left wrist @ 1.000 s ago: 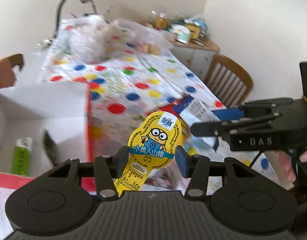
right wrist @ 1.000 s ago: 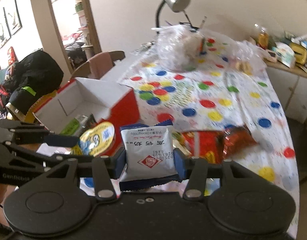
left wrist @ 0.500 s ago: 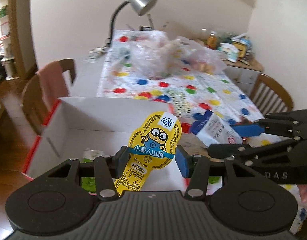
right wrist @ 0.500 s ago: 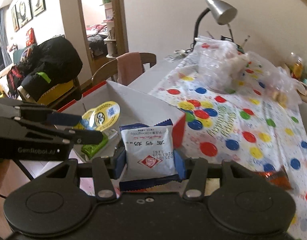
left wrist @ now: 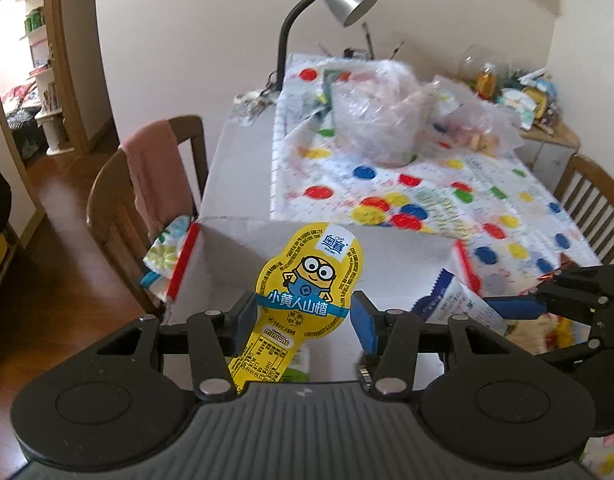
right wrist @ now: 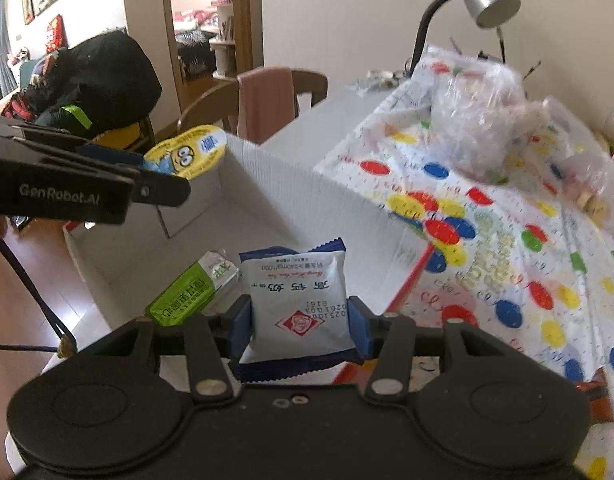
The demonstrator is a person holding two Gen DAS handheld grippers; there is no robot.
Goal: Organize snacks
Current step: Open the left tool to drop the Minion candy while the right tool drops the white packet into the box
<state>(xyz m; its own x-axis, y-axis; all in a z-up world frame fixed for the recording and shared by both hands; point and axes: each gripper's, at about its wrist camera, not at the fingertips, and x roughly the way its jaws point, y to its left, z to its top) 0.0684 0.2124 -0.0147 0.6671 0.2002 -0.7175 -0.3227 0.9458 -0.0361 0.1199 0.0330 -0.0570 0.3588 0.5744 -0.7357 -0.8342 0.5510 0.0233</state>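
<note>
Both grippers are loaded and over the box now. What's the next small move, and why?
Probably lower the right gripper a little and open its jaws. Its white and blue packet already hangs over the open white box, right beside the green packet lying inside. The left gripper with the yellow Minion snack can follow.

Soft daylight, pale walls bright, strong fisheye bending at edges; motion blur on the spotted tablecloth (left wrist: pixel 427 200)
</note>
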